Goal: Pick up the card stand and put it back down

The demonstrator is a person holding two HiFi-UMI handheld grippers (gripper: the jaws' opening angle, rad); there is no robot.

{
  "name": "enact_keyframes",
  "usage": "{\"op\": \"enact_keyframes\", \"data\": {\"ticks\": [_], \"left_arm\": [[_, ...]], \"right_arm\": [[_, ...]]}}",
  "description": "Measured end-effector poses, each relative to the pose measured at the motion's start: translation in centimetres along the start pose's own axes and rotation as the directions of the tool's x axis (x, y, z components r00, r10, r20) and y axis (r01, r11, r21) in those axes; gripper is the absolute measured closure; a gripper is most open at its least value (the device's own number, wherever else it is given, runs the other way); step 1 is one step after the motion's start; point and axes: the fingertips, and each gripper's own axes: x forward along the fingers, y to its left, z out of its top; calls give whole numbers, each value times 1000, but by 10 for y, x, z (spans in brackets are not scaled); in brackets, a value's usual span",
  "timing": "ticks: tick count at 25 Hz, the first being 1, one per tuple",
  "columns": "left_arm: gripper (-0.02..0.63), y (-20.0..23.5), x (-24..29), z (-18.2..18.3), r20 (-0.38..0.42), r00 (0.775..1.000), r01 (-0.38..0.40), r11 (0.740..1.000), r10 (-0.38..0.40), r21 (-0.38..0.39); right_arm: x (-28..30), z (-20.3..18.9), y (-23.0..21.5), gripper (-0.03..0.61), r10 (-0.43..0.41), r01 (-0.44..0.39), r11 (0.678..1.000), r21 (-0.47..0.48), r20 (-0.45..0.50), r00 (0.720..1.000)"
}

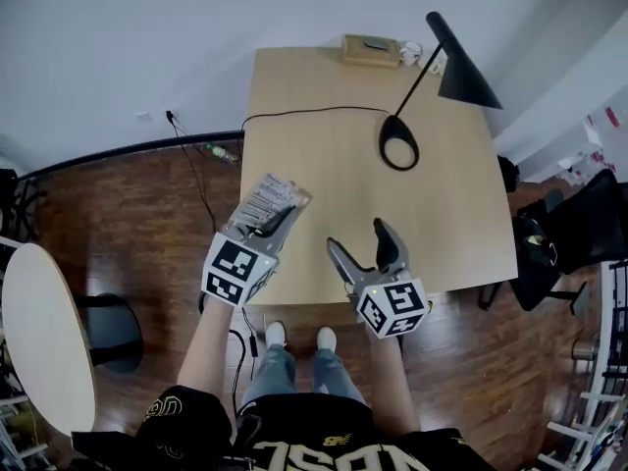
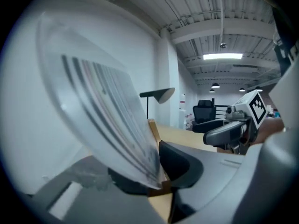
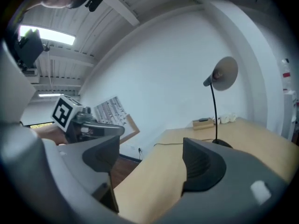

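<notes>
Card stand (image 1: pixel 267 200) is in your left gripper (image 1: pixel 279 220), whose jaws are closed tight on its lower edge. In the left gripper view you see the clear sheet with its printed lines rising on a slant from between the two dark pads, and a thin strip of wood at its foot. The stand is tilted, not upright. In the head view it hangs over the near left edge of the table (image 1: pixel 334 175), partly over the wooden floor (image 1: pixel 137 204). In the right gripper view it is raised above the table top and touches nothing but the jaws.

Your right gripper (image 1: pixel 359 237) is just beside it to the right, over the near edge of the table. Its jaws stand a moderate way apart. Between them you see only the bare table top, so this gripper holds nothing and touches nothing.

Farther on the table stands a black lamp (image 1: pixel 463 77) with a ring base and a slanted stem, and a black cable (image 1: pixel 304 112) runs from the base to the left edge. At the far edge lies a small wooden box (image 1: pixel 371 50). A black chair (image 1: pixel 579 229) is at the right of the table and a round white table (image 1: pixel 39 332) is well apart at the left.
</notes>
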Motion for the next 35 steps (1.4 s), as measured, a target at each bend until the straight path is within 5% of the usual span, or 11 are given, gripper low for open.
{"op": "enact_keyframes", "data": {"ticks": [3,8,13,17,24,35], "left_arm": [[538,-3,-51,33,73,987,-142,990,141,11],[541,-13,-117,61,186,934,-306,952,304,-21],[546,-28,-162,64,263,879,-395,916,399,-69],[549,-31,-183,54,266,863,-425,902,430,-79],[548,-23,-195,49,257,864,-441,897,434,-33],[546,-8,-177,7,123,935,-341,939,333,52]], "right_arm": [[-19,39,14,150,-20,23,999,-41,78,997],[-47,85,36,152,-58,74,993,-89,171,984],[-74,102,53,155,-112,156,970,-184,230,967],[-78,98,69,156,-96,143,973,-183,242,966],[-69,103,87,158,-51,98,978,-184,246,968],[-78,87,63,166,-106,139,978,-154,208,972]]}}
